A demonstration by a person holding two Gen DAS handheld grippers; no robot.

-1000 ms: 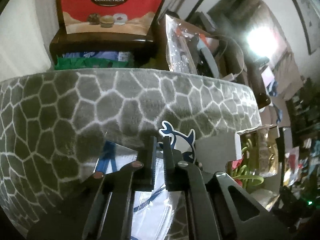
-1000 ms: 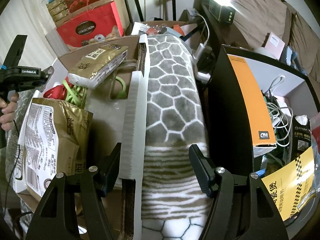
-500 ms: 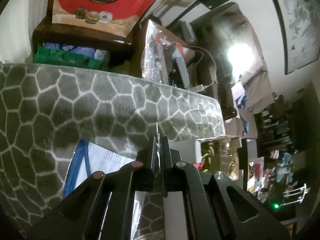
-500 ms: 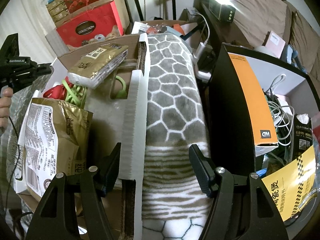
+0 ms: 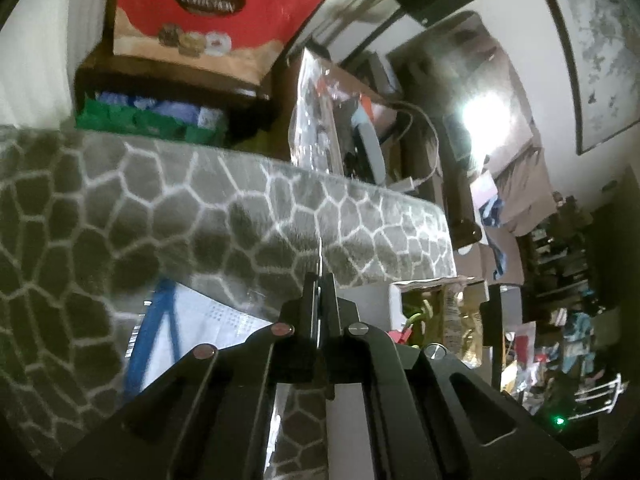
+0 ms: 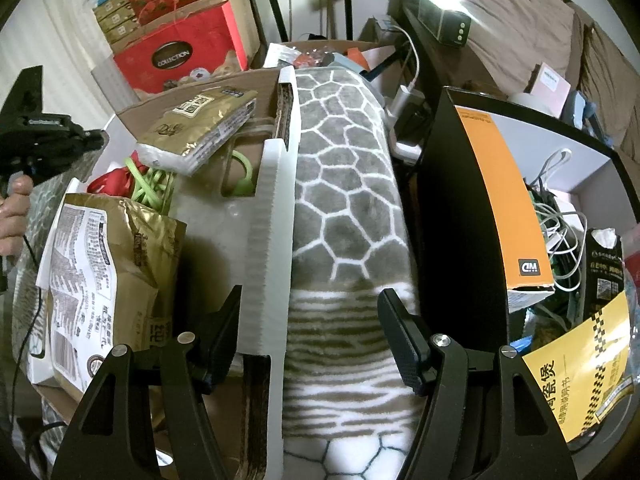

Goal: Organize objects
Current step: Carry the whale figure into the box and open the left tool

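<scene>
Left gripper (image 5: pixel 320 292): jaws pressed together on a thin flat card (image 5: pixel 320 256), seen edge-on, above a white sheet with blue stripes (image 5: pixel 192 320) lying on the grey honeycomb-patterned blanket (image 5: pixel 160 208). Right gripper (image 6: pixel 310 332): jaws spread wide, straddling a white foam panel (image 6: pixel 272 240) and the same blanket's folded edge. Left of the panel, a cardboard box (image 6: pixel 200 92) holds gold packets (image 6: pixel 104 280); beyond it, a red "Collection" box (image 6: pixel 176 60).

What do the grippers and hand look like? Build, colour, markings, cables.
Both are matte black plastic. The right gripper has ribbed finger pads and silver screw heads on triangular cut-out arms. The left gripper has coppery and silver screws, and small white lettering on its body in the right view. Bare hand, thin black cable below.
</scene>
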